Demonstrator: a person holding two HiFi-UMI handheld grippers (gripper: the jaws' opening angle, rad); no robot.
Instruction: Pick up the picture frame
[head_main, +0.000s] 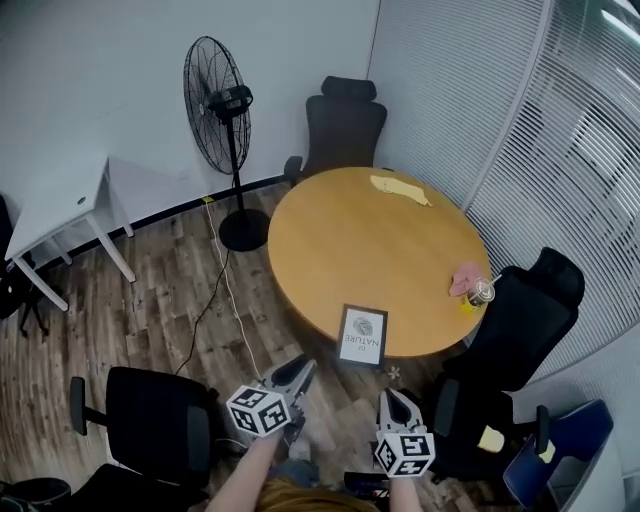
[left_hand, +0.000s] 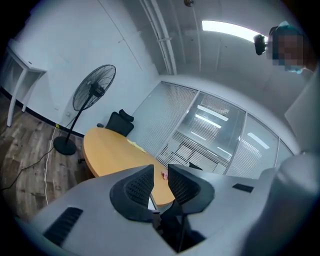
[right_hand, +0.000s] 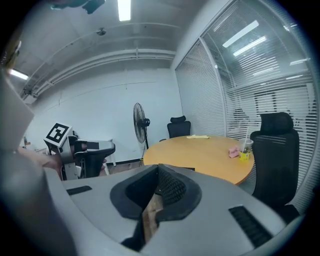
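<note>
Both forearms low at the bottom of the head view, reaching forward side by side. On the left, the grey plastic left gripper (head_main: 303, 368) with its marker cube, held about level and aimed toward the table. Ribbed black pads (left_hand: 137, 187) a narrow slot apart, nothing between them. On the right, the matching grey right gripper (head_main: 392, 398), tipped slightly downward. Jaw tips meeting, closed on nothing, only plank floor visible through the gap beneath them.

Lying flat at the near rim of the round, smooth tan wooden table (head_main: 340, 240): the dark-edged rectangular picture frame (head_main: 361, 335) with a white printed sheet. One short side right at the table edge, ahead of the two grippers and between them, touched by neither. Far across the top, a limp yellow cloth (head_main: 400, 189). At the right rim, a crumpled pink cloth (head_main: 465, 277) just beside a clear plastic cup with a yellow base (head_main: 480, 293).

Around the table, a black high-backed office chair (head_main: 343, 125) at the far side and a second black office chair (head_main: 520, 320) close against the right rim. A third black chair (head_main: 160, 425) near the left gripper. Left of the table, a black wire-caged pedestal fan (head_main: 218, 105) on a round base, its pale cable trailing over the wood-plank floor (head_main: 150, 300). White square-legged desk (head_main: 60, 215) by the left wall, slatted blinds (head_main: 470, 90) along the right. A stretch of open floor between grippers and near table edge, bare tabletop beyond the picture frame.
</note>
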